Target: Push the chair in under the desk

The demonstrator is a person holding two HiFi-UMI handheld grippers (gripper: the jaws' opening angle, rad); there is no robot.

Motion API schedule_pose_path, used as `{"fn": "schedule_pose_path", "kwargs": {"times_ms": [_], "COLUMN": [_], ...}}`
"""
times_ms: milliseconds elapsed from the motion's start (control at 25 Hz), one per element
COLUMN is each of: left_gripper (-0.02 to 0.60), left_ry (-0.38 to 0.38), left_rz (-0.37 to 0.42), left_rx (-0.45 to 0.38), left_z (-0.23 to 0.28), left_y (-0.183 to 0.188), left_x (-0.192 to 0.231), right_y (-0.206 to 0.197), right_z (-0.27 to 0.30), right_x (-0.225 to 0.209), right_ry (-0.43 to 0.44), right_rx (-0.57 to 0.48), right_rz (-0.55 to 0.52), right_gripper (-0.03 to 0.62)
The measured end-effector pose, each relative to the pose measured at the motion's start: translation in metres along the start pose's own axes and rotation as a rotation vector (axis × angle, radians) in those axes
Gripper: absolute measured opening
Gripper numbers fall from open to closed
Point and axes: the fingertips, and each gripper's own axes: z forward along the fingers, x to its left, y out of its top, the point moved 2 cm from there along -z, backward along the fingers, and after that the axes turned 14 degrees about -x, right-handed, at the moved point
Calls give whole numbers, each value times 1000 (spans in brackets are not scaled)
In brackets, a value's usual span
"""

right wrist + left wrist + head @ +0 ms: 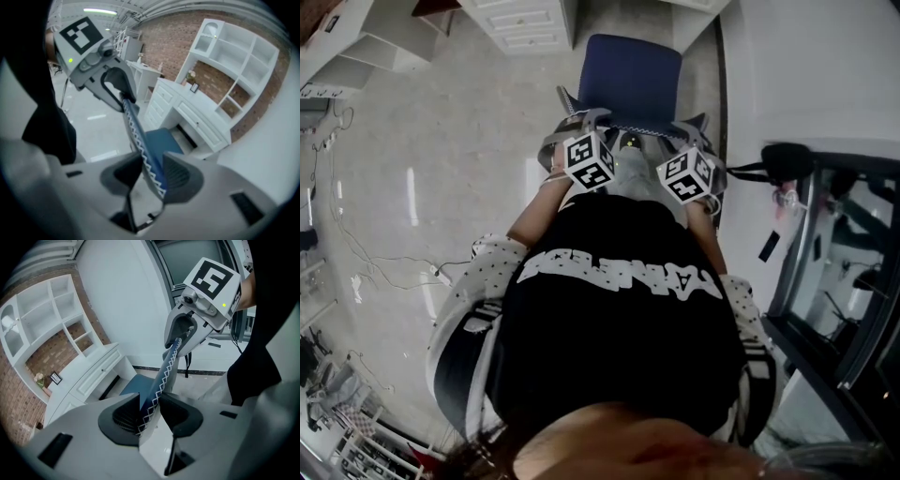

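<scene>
while we are standing behind the blue chair [633, 80], we are holding the top edge of its backrest [165, 373] with both tools. the left gripper [151, 417] is clamping its pads on the white-stitched edge, and the right gripper [152, 178] is clamping on the same edge further along. the chair is facing the white desk [525, 26], its seat sitting at the mouth of the opening beside the drawers.
</scene>
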Motion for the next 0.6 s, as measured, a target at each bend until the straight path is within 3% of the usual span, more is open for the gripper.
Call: {"fn": "schedule_pose_path", "kwargs": {"times_ms": [600], "left_gripper": [161], "left_ry": [-8], "left_rz": [-18], "left_rx": [11], "left_z": [42], "left_y": [15], "left_x": [37], "right_y": [-4], "right_z": [27], "right_x": [-56], "right_ry": [9], "right_rx": [-6], "right_rz": [-4], "right_gripper": [158]}}
